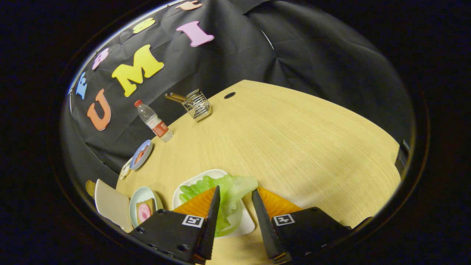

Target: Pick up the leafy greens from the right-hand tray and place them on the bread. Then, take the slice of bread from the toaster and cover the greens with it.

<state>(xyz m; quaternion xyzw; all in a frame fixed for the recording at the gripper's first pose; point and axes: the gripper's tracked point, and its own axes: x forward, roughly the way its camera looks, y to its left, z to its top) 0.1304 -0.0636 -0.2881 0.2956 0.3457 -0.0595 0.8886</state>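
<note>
Pale green leafy greens [224, 191] lie on a white tray [195, 180] on the wooden table. My gripper [236, 190] is open just above them, one finger on either side of the leaf, and the leaf fills the gap between the tips. I see no finger pressing on it. To the left of the tray, a small plate [140, 195] holds a slice of bread [144, 211] with a pink round slice on top. Further left stands a white boxy thing [110, 204] with a brown piece [90, 187] at its far end, which looks like the toaster with bread.
A blue plate [141, 154] with orange food sits at the table's left edge. Behind it stands a water bottle [154, 121], and a wire rack [197, 105] with wooden sticks is at the back. The table [294, 147] stretches out beyond and right of the fingers.
</note>
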